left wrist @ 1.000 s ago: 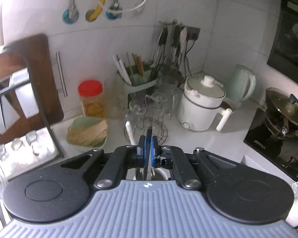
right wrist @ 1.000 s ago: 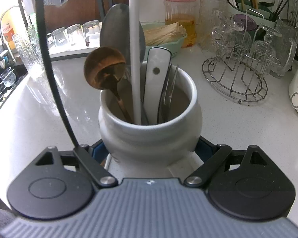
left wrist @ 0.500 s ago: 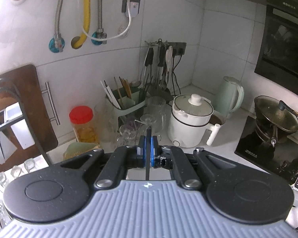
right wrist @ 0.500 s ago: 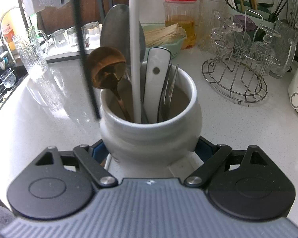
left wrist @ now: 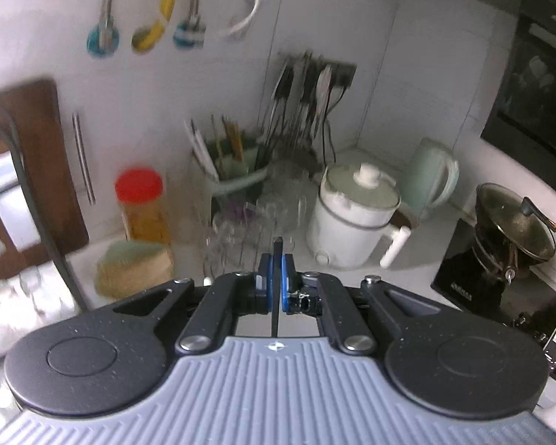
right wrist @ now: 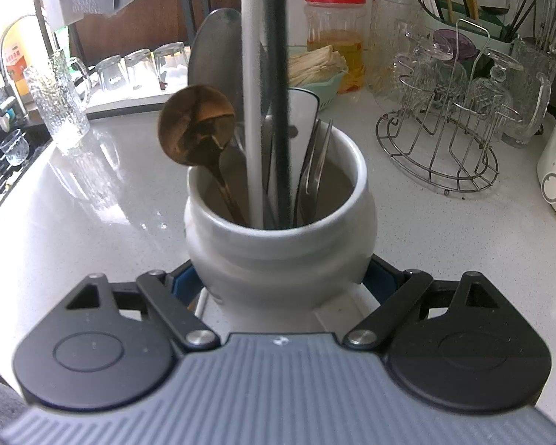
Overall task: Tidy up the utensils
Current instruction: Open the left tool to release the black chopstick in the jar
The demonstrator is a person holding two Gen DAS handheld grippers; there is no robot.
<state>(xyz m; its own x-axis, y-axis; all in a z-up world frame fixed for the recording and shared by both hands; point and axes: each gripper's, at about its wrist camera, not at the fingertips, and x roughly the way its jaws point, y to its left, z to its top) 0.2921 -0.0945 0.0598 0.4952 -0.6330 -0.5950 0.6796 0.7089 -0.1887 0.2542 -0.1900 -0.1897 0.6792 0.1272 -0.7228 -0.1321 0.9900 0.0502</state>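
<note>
While the right gripper [right wrist: 280, 278] squeezes the fat white jar [right wrist: 280, 244] from both sides, the jar sits on the white counter [right wrist: 92, 193], near its front edge. Its blue pads press the jar's sides down low.

Inside the jar stand lots of utensils — a wooden spoon [right wrist: 196, 131] leaning to the left, a big metal ladle [right wrist: 218, 52] behind it, a long white handle [right wrist: 251, 92], a white flat tool [right wrist: 304, 111] and some metal tongs [right wrist: 317, 163]. A thin black handle [right wrist: 278, 92] goes straight down into the jar, just beside the white one.

The left gripper [left wrist: 277, 282] is pressed together on a thin black stick [left wrist: 277, 259], which pokes up between the blue pads. This view is blurry. I cannot tell if that stick is the black handle in the jar.

Farther back on the counter are a wire rack [right wrist: 437, 163] with glass cups, a jar with a red lid [right wrist: 335, 37] and a green bowl [right wrist: 326, 81] — all well apart from the white jar.
</note>
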